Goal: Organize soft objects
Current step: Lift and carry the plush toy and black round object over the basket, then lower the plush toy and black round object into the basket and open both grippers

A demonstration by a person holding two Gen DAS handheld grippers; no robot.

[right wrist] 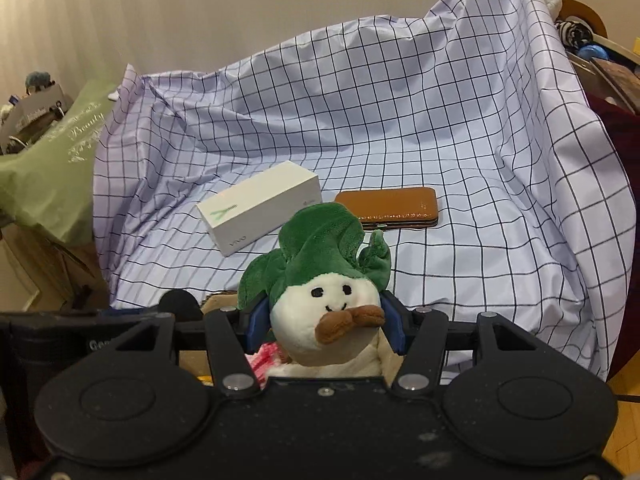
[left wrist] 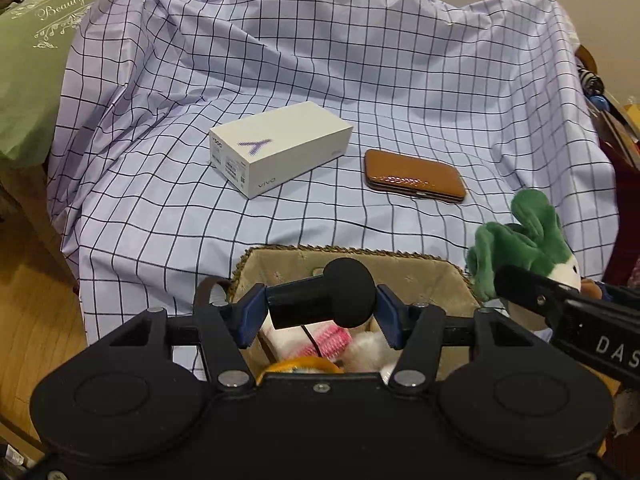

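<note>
While the left gripper (left wrist: 320, 312) clamps its blue pads on a black object with a rounded foam-like head (left wrist: 324, 300), it hangs over the woven basket (left wrist: 360, 254), which is lined with beige cloth and stands on the near edge of the checked sheet (left wrist: 360, 80). Inside the basket lie pink-and-white soft things (left wrist: 320, 340) and something with an orange rim, partly hidden by the gripper body. To the side, the right gripper (right wrist: 324, 322) is closed around a plush radish (right wrist: 324, 312) with a white smiling face, a brown moustache and green leaves; the toy is squeezed between the blue pads and lifted just above the basket. Further back on the sheet rest a white phone box (left wrist: 280, 148) and a brown leather case (left wrist: 416, 176), near each other but apart. A green bag (left wrist: 36, 60) stands beside the sheet
</note>
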